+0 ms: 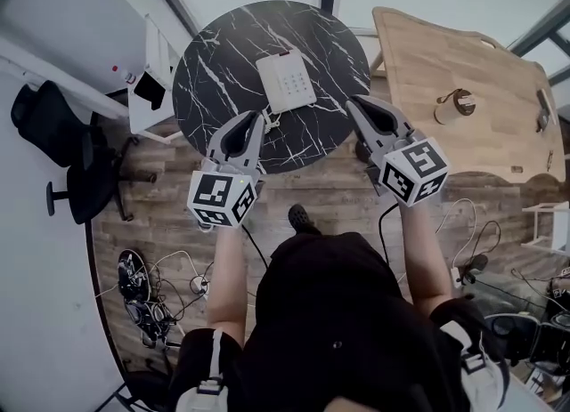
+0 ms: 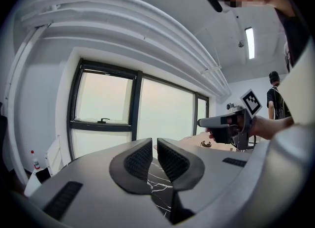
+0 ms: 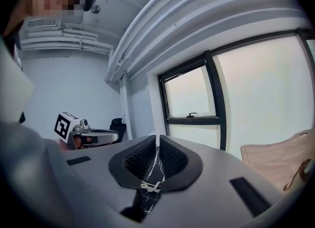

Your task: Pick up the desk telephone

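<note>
The white desk telephone (image 1: 285, 81) lies on the round black marble table (image 1: 223, 63), a little right of the middle, with its cord trailing toward the near edge. My left gripper (image 1: 254, 118) hovers over the table's near edge, just short of the phone and to its left, shut with nothing in it. My right gripper (image 1: 354, 101) is at the table's right near edge, to the right of the phone, also shut and holding nothing. The left gripper view shows its own closed tips (image 2: 155, 146) and the right gripper (image 2: 231, 123). Between the closed tips in the right gripper view (image 3: 158, 146), a strip of marble shows.
A light wooden table (image 1: 481, 54) stands to the right with a round roll-like object (image 1: 454, 104) on it. A white side unit (image 1: 150, 90) and a black office chair (image 1: 62, 148) are to the left. Cables (image 1: 142, 294) lie on the wooden floor. Large windows (image 2: 113, 118) are ahead.
</note>
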